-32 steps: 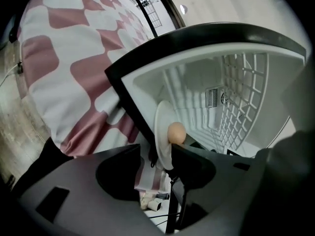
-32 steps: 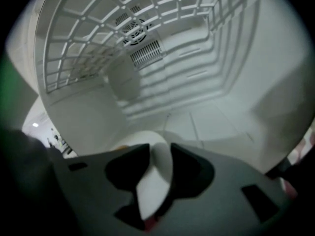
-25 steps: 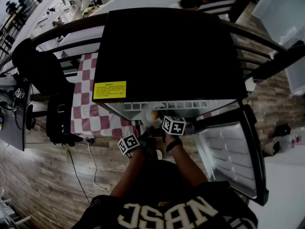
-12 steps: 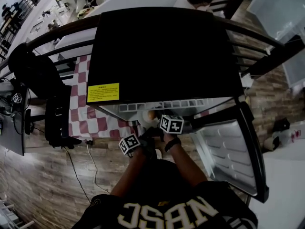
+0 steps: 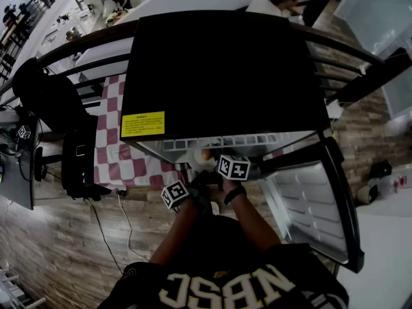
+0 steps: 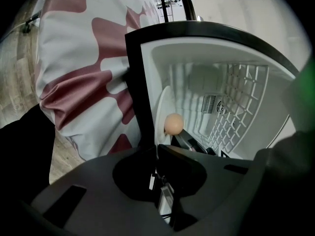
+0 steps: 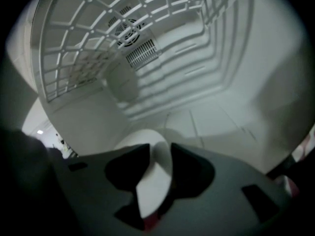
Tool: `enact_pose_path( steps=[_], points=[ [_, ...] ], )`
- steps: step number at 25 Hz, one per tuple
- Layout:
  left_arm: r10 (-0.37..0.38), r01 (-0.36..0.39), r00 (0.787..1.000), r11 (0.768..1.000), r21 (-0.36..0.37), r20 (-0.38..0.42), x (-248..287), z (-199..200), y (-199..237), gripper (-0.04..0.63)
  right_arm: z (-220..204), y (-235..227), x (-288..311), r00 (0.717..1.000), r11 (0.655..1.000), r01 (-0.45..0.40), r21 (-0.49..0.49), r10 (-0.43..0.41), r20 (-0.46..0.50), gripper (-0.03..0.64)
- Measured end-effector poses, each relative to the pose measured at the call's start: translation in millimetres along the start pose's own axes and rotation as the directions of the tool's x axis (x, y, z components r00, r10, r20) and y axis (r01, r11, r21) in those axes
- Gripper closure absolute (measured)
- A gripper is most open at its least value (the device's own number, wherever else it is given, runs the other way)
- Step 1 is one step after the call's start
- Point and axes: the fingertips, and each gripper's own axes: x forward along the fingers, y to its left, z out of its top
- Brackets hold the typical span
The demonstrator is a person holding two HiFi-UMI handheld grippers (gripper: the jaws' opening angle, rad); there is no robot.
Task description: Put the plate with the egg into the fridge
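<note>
Wooden floorboards (image 5: 51, 237) are running beneath the person. Nearest, the left hand-held gripper (image 6: 155, 150) is closing its jaws together on nothing. Just beyond, the right hand-held gripper (image 7: 161, 154) is clamping the white plate (image 7: 147, 186) by its rim, holding plate and egg (image 6: 173, 124) inside the open black mini fridge (image 5: 225, 69), with a wire rack (image 7: 74, 48) showing farther back.

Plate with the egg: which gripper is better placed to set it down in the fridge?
Right. The right gripper is clamped on the plate at its rim and reaches inside the fridge. The left gripper is shut on nothing, outside the opening.
</note>
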Motion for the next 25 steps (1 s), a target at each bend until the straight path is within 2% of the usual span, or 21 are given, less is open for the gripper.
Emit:
enact_pose_path(
  steps=[3,6,13,21,25],
  points=[
    [-0.003,0.003,1.0,1.0,-0.009,0.02,-1,6,-4,0.558,-1,0,-2,1.0,1.0,-0.012,-0.009,0.012,-0.013,0.472],
    [0.003,-0.002,0.999,1.0,-0.02,0.044,0,8,-7,0.561,-3,-5,-9,0.999,0.999,0.017,-0.037,-0.018,-0.028,0.463],
    [0.012,-0.008,0.996,0.999,-0.046,0.085,5,12,-10,0.563,-3,-4,-38,1.0,0.999,0.017,-0.05,-0.016,0.016,0.46],
    [0.019,-0.012,0.993,0.998,-0.054,0.12,25,26,-25,0.563,-6,10,-84,0.994,0.997,-0.042,0.063,0.035,0.099,0.46],
    [0.026,-0.019,0.992,0.998,-0.058,0.127,38,35,-31,0.563,-11,19,-90,0.993,0.996,-0.067,0.051,0.061,0.098,0.46]
  ],
)
